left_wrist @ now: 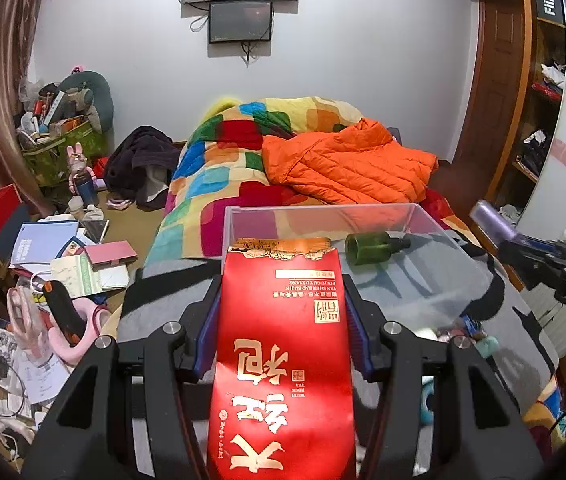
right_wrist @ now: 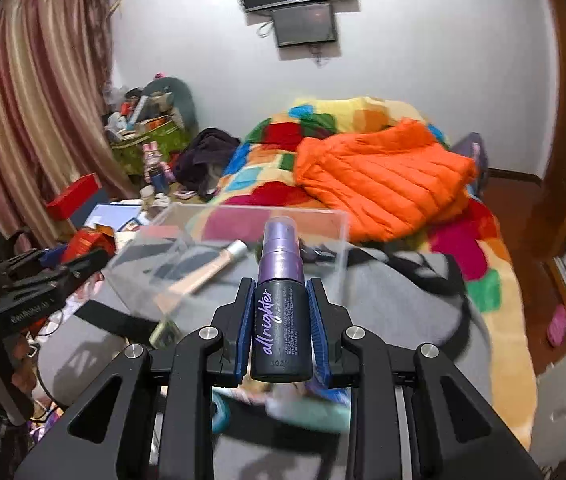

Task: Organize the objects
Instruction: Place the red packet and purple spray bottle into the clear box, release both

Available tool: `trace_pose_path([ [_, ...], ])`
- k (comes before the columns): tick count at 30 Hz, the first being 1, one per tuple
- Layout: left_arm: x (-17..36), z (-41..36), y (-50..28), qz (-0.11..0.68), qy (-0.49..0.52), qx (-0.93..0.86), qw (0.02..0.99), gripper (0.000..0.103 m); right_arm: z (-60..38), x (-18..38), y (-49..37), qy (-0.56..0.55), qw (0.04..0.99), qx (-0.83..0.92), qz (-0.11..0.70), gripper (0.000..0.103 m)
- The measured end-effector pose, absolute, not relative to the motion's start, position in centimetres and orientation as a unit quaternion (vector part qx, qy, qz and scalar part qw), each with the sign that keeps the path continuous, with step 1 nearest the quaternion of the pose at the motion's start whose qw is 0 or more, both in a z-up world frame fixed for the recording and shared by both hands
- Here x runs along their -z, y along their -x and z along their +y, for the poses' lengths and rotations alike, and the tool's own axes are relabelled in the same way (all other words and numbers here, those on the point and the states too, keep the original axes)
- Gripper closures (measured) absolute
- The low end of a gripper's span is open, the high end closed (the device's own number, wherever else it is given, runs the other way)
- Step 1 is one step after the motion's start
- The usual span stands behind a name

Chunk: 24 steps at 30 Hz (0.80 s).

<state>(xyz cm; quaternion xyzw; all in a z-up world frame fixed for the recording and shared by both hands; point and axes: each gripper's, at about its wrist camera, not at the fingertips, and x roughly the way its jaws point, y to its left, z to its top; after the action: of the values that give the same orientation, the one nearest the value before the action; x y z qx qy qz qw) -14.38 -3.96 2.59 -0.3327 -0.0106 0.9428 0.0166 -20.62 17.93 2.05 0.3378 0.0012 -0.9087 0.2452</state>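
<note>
My left gripper [left_wrist: 281, 300] is shut on a red tea packet [left_wrist: 283, 344] with gold Chinese lettering and a torn top, held just in front of a clear plastic box [left_wrist: 243, 216] on the bed. A green bottle [left_wrist: 371, 246] lies inside the box. My right gripper [right_wrist: 281, 300] is shut on a purple spray bottle [right_wrist: 281, 320] marked "all nighter", held near the same clear box [right_wrist: 335, 220]. A beige tube [right_wrist: 203, 276] lies in the box. The right gripper with its bottle also shows in the left wrist view [left_wrist: 523, 248], right of the box.
The box stands on a grey cloth [left_wrist: 423, 292] over a bed with a colourful quilt [left_wrist: 211, 168] and an orange jacket [left_wrist: 347, 164]. Books, boxes and clutter [left_wrist: 63, 264] cover the floor at left. A wooden shelf [left_wrist: 539, 128] stands at right.
</note>
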Motion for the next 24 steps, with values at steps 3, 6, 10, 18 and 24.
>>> trace_pose_path([
  [3, -2.0, -3.8, 16.8, -0.007, 0.354, -0.935, 0.019, 0.05, 16.5, -1.7, 22.9, -0.35, 0.261, 0.9, 0.005, 0.08],
  [6, -1.1, -3.7, 19.0, -0.016, 0.38, -0.924, 0.03, 0.05, 15.0, -0.8, 24.9, -0.37, 0.271, 0.889, 0.019, 0.08],
  [10, 0.1, -3.2, 21.8, -0.021, 0.417, -0.907, 0.047, 0.05, 13.2, 1.2, 26.9, -0.403, 0.279, 0.871, 0.045, 0.08],
  [18, 1.2, -1.4, 25.0, 0.013, 0.452, -0.89, 0.058, 0.05, 11.0, 4.1, 29.0, -0.446, 0.278, 0.846, 0.092, 0.08],
  [24, 2.0, -0.1, 25.5, 0.038, 0.463, -0.882, 0.073, 0.05, 10.4, 4.7, 29.4, -0.458, 0.265, 0.84, 0.121, 0.08],
])
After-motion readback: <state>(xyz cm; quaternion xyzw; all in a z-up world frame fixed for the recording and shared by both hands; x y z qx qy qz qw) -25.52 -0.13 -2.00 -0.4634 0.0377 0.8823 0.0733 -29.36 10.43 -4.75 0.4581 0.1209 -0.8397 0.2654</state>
